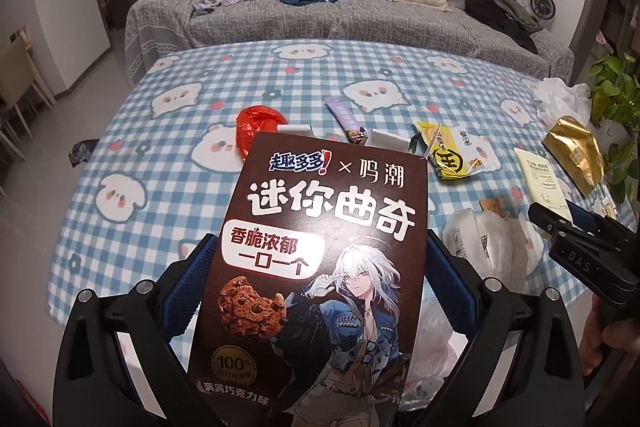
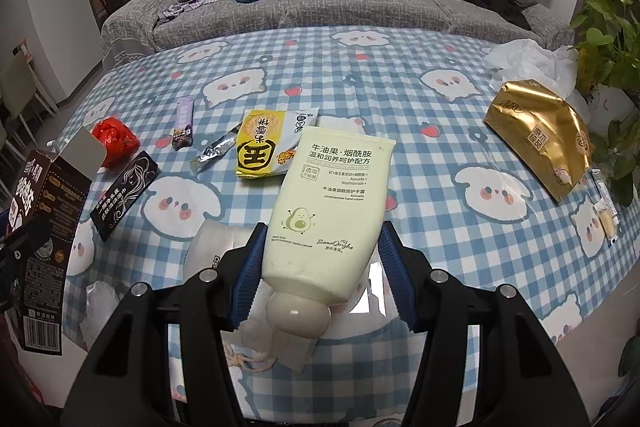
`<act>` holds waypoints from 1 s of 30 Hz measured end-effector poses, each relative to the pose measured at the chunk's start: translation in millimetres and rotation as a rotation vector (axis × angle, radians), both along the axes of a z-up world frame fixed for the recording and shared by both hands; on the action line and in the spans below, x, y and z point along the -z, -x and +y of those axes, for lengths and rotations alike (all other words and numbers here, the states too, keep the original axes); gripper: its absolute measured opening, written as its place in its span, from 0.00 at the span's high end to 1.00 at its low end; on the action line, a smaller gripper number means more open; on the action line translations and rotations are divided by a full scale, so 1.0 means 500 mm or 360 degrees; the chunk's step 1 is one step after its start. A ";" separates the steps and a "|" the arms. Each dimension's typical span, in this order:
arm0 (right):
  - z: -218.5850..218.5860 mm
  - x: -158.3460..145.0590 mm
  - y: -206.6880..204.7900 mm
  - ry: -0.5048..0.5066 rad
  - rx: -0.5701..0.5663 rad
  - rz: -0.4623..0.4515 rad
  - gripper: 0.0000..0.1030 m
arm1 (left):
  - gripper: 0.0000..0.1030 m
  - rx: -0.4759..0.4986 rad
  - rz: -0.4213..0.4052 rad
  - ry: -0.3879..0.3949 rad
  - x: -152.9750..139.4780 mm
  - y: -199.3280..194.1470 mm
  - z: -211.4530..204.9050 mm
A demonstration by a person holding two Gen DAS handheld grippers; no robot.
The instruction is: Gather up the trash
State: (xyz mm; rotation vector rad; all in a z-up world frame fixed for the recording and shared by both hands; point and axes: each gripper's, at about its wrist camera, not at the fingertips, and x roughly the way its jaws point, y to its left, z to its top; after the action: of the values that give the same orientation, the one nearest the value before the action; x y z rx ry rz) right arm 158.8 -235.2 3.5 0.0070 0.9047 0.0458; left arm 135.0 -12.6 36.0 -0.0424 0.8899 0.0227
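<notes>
Hovering over the blue checkered table with my left gripper clamped on a brown cookie box and my right gripper squeezing a pale hand cream tube, yellow snack wrapper lying just beyond.

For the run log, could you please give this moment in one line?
left gripper: holds cookie box | right gripper: holds hand cream tube | wrappers on table
</notes>
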 end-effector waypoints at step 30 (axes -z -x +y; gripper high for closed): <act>0.030 -0.059 0.229 -0.0024 -0.0080 -0.0095 0.48 | 0.08 -0.0130 -0.0032 0.0055 -0.019 0.210 0.018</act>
State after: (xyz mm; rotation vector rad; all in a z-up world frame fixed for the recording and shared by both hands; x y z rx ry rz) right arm 44.2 -220.4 32.9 -0.0029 0.8447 0.0994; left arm 30.2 -3.5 45.7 -0.1113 0.8682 0.0829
